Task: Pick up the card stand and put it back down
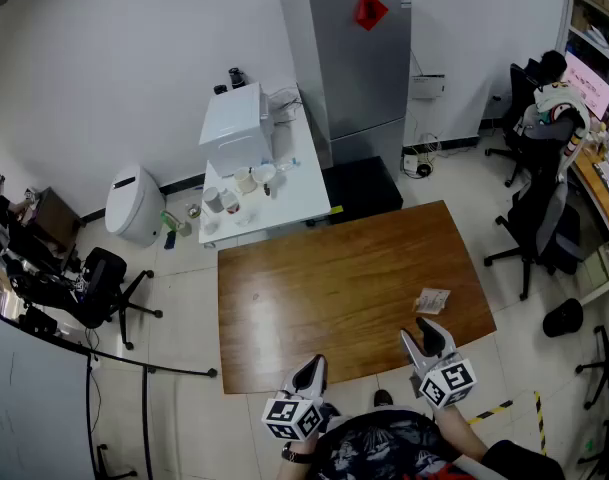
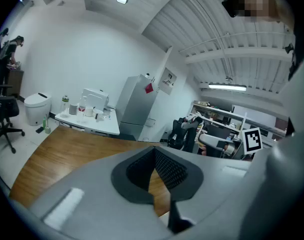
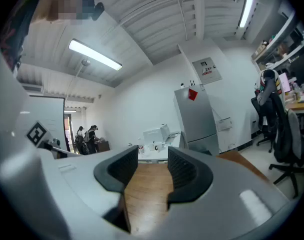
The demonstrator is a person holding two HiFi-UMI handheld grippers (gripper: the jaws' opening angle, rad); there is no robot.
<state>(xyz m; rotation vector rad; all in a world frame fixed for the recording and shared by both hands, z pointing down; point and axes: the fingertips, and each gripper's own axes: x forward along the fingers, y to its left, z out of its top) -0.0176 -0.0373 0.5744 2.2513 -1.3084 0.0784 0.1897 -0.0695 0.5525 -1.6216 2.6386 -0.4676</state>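
Card stand [image 1: 433, 300] sits near the surface's [image 1: 314, 288] right edge.
Our left gripper [image 1: 312, 370] has its jaws together; our right gripper [image 1: 421, 334] stands parted; both empty.

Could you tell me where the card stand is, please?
In the head view, the card stand sits near the right edge of the wooden table, just ahead of the right gripper.

The card stand [image 1: 432, 300], near the desk's [image 1: 324, 298] right edge, is too small to make out its print. The person [image 1: 384, 450] is cut off by the bottom edge. Small cups on the white table [image 1: 296, 196] cannot be told apart.
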